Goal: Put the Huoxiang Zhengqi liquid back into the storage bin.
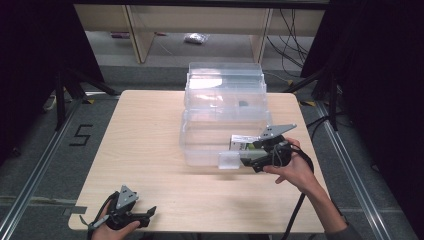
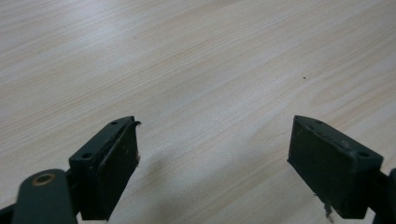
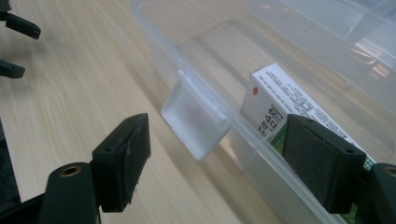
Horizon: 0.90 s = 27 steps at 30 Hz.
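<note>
I see the right gripper (image 1: 239, 159), centre-right, fingers apart astride the clear bin's (image 1: 200, 145) near wall, beside a white box (image 1: 241, 143) inside. The left gripper (image 1: 150, 214), lower left, rests on the surface (image 1: 150, 130), fingers apart, holding nothing.

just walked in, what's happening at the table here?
A person works a claw in each hand at a wooden table. The right claw is at the near wall of a clear plastic bin, beside its latch tab, jaws open and straddling the rim. A small white and green box lies inside the bin; nothing is gripped. The left claw sits open over bare tabletop near the front edge, away from the bin. A second clear bin stands behind the first.
</note>
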Available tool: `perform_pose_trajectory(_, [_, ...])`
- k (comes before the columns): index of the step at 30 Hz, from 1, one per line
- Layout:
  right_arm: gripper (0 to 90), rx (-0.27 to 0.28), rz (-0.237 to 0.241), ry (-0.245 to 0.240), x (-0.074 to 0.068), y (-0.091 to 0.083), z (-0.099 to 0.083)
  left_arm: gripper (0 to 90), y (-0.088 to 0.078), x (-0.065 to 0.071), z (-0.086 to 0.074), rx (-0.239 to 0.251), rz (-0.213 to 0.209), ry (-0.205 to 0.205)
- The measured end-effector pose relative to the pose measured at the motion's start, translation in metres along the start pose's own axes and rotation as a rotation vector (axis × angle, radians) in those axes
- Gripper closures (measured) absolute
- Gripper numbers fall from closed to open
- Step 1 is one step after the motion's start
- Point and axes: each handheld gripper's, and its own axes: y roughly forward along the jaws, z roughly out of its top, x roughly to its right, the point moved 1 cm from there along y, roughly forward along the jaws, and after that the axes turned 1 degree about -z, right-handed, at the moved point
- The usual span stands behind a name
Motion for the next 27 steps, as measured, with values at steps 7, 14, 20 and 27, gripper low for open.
perform_pose_trajectory(7, [24.3, 0.019, 0.007, 0.004, -0.004, -0.003, -0.007, 15.4, 0.0, 0.0, 0.0, -0.004, 0.001, 0.002])
perform_pose_trajectory(14, [21.1, 0.01, 0.007, 0.016, -0.008, -0.005, -0.013, 15.4, 0.0, 0.0, 0.0, 0.0, 0.002, 0.004])
perform_pose_trajectory(20, [17.8, 0.029, -0.006, 0.004, -0.013, -0.006, -0.018, 15.4, 0.0, 0.0, 0.0, -0.001, 0.001, 0.006])
perform_pose_trajectory(27, [16.7, 0.013, -0.01, 0.029, -0.021, -0.008, -0.032, 15.4, 0.0, 0.0, 0.0, 0.0, 0.0, 0.005])
